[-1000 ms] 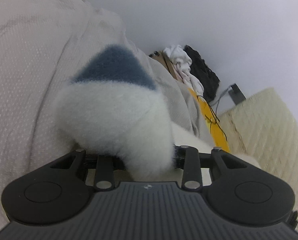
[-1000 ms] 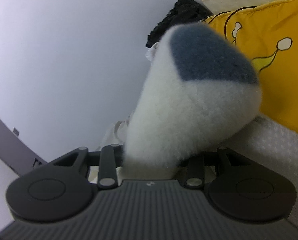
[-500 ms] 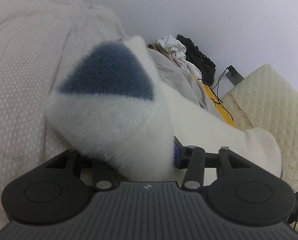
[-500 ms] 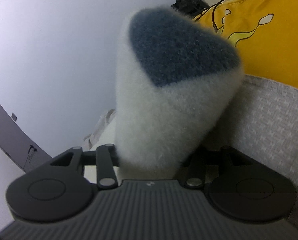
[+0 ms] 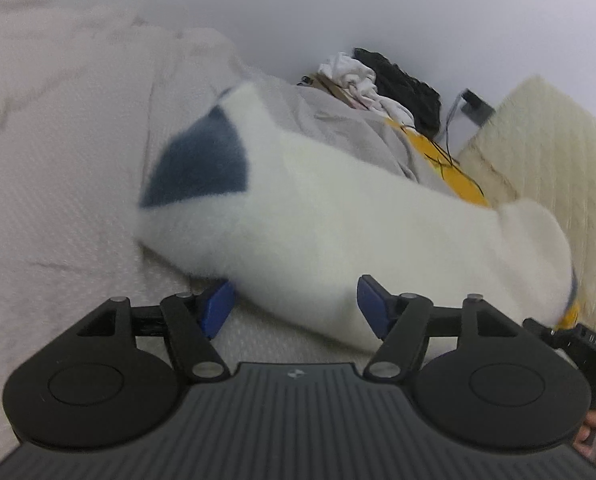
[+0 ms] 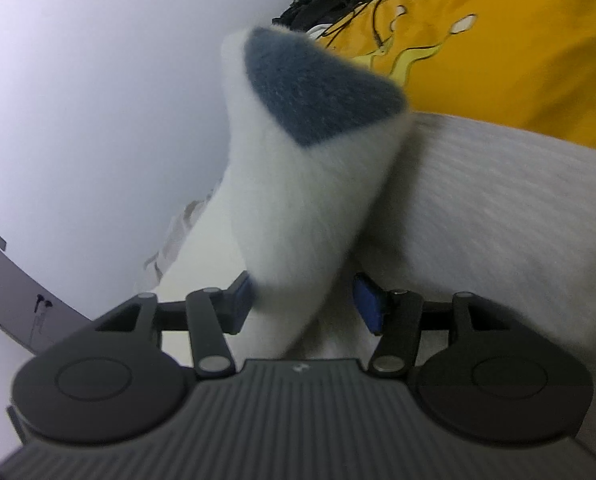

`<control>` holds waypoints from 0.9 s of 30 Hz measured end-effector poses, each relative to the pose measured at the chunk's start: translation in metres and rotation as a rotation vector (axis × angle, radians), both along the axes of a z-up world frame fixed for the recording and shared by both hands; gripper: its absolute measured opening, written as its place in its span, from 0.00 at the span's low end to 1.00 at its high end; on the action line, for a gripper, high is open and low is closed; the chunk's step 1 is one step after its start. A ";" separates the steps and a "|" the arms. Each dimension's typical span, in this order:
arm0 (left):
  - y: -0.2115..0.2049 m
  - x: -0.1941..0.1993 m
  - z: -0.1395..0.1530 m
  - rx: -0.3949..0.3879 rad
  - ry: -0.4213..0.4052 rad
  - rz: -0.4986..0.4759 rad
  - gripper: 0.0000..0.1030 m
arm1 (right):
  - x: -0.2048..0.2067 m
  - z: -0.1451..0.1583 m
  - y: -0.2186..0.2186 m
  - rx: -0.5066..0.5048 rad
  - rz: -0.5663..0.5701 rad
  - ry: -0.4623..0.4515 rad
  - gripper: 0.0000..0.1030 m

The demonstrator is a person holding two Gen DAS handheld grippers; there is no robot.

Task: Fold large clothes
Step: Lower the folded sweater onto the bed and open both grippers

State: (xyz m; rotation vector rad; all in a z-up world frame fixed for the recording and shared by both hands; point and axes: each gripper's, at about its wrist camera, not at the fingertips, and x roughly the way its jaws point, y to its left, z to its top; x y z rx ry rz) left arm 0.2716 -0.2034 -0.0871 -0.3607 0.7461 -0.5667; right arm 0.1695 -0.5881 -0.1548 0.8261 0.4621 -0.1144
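meanwhile, on a bed spread with a pale quilt (image 5: 57, 184), a fluffy white fleece (image 5: 338, 216) with blue-grey corner patches lies across the cover as both grippers let it go. the left gripper (image 5: 293, 300) has just been opening, its blue pads (image 5: 217, 304) now standing apart with the fleece's near edge between them; the left pad looks clear of the pile, while on the right pad contact cannot be told. the right gripper (image 6: 306, 304) has likewise just been opening, its jaws parted round a raised corner of the fleece (image 6: 298, 168), which stands up between the fingers rather than lying flat; whether the pads still brush it cannot be told. a grey garment (image 6: 498, 200) lies beside that corner, with a yellow printed one (image 6: 498, 48) just beyond it, and dark and white clothes piled by the wall. the likely trouble from here: long pile may snag on a pad as a gripper backs away, dragging the fold open or pulling the edge askew. the upright corner on the right may flop the wrong way, onto the grey garment, and spoil the alignment. blur in both views suggests quick motion, which would make either slip more probable.
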 end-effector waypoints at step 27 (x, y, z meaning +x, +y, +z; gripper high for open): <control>0.057 -0.271 0.242 0.073 -0.364 -0.020 0.70 | -0.177 0.219 0.163 -0.577 0.203 -0.261 0.56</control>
